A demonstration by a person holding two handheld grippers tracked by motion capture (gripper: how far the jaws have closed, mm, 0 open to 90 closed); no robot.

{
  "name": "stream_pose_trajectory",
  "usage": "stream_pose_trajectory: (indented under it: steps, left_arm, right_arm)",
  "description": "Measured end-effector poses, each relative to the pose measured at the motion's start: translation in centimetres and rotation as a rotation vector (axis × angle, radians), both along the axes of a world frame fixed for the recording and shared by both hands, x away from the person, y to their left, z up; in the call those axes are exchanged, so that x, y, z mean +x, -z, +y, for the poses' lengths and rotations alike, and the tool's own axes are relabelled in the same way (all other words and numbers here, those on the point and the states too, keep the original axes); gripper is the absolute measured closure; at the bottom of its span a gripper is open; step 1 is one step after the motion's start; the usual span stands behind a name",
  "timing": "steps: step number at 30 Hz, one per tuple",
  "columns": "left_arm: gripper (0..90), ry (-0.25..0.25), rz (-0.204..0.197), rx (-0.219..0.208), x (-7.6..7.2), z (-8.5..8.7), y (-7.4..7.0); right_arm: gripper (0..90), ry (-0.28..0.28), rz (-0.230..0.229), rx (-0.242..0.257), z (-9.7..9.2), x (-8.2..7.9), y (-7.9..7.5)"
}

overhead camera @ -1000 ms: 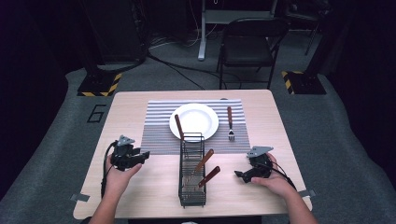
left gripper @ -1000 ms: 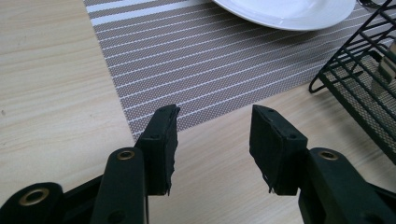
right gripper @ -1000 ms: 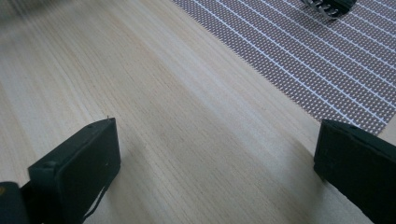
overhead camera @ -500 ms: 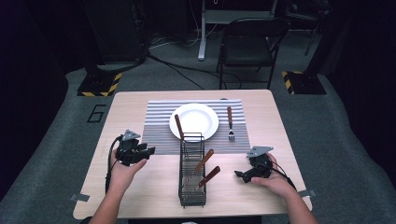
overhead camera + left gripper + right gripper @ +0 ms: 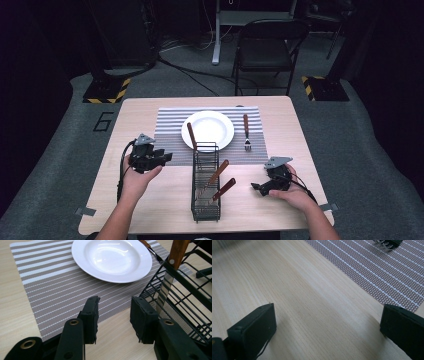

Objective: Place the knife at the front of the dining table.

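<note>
Black wire is what the eye is catching first — the cutlery rack [image 5: 206, 184] is standing in the middle of the pale wooden surface [image 5: 165, 200], just in front of the striped placemat [image 5: 170, 131]. Three wooden-handled utensils are leaning inside the rack: one [image 5: 192, 136] at its far end, tilting back over the rim of the white plate [image 5: 207, 130], and two more [image 5: 219, 173] [image 5: 224, 190] slanting toward the rack's right side. A fork [image 5: 246, 131] is lying on the placemat, right of the plate and well apart from the rack.

The left tongs [image 5: 159, 159] are hovering just left of the rack, pointing at it — their jaws have just been closing to a narrow gap, with nothing between them. In the left gripper view the left tongs [image 5: 113, 315] are framing bare placemat edge, with the rack's wire wall [image 5: 175, 292] and a blade just beside the right-hand jaw.

The right tongs [image 5: 256, 188] are resting right of the rack, low on the surface; in the right gripper view the right tongs [image 5: 328, 322] are gaping wide over bare wood.
</note>
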State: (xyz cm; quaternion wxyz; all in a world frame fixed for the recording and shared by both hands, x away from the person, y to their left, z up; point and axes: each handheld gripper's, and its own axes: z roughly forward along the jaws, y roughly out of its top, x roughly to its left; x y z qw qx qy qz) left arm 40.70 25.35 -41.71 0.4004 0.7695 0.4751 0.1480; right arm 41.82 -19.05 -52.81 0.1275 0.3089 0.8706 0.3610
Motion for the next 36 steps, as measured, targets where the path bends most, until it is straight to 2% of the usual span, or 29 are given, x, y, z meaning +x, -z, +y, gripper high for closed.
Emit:
stream_pose_trajectory:
  steps: [5, 8, 10, 15, 27, 36]
  left_arm:
    - [58.4, 0.025, -0.006, 0.02, 0.3, -0.6, -0.5]
    - [58.5, 0.025, -0.012, 0.015, 0.4, -1.0, -0.7]
    - [59.5, 0.049, -0.003, 0.006, 0.6, -1.3, -1.1]
    - [59.5, 0.057, -0.022, 0.017, 0.8, -1.9, -1.6]
    - [60.3, 0.09, -0.051, -0.003, 1.4, -3.9, -3.1]
    - [60.3, 0.116, -0.055, 0.008, 1.6, -5.0, -3.2]
  right_arm:
    - [0.0, 0.0, 0.0, 0.0, 0.0, 0.0, 0.0]
    - [0.0, 0.0, 0.0, 0.0, 0.0, 0.0, 0.0]
    - [0.0, 0.0, 0.0, 0.0, 0.0, 0.0, 0.0]
    - [0.0, 0.0, 0.0, 0.0, 0.0, 0.0, 0.0]
    - [0.0, 0.0, 0.0, 0.0, 0.0, 0.0, 0.0]
    - [0.0, 0.0, 0.0, 0.0, 0.0, 0.0, 0.0]
